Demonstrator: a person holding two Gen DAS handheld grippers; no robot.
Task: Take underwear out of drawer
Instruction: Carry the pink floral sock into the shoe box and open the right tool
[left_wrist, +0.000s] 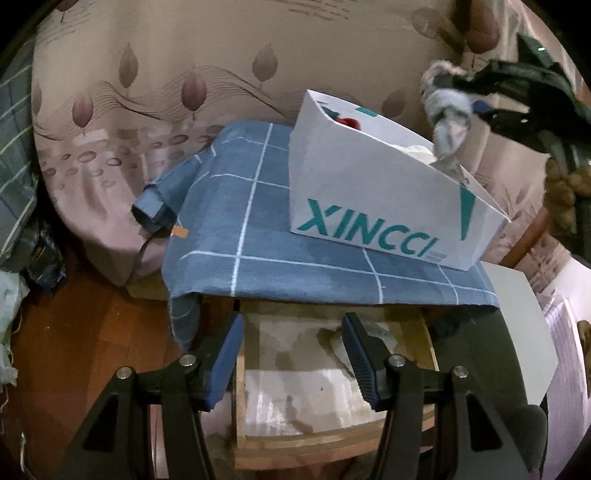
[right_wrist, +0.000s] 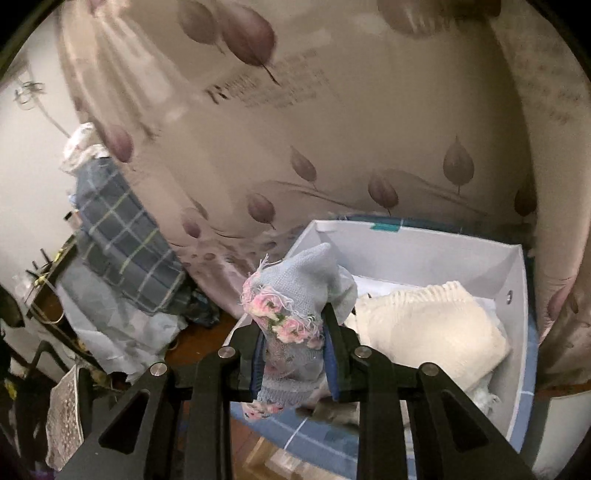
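A small wooden table (left_wrist: 421, 339) carries a blue cloth with a white grid (left_wrist: 236, 229), draped over its edges. Directly on the cloth stands an open white cardboard box with teal lettering (left_wrist: 354, 199).

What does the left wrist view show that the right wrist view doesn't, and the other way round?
Only the left wrist view: the left gripper open and empty, and the teal XINCCI lettering on the box side. Only the right wrist view: the box interior with a cream knitted garment. Both: the white box and the right gripper shut on the pale blue floral underwear.
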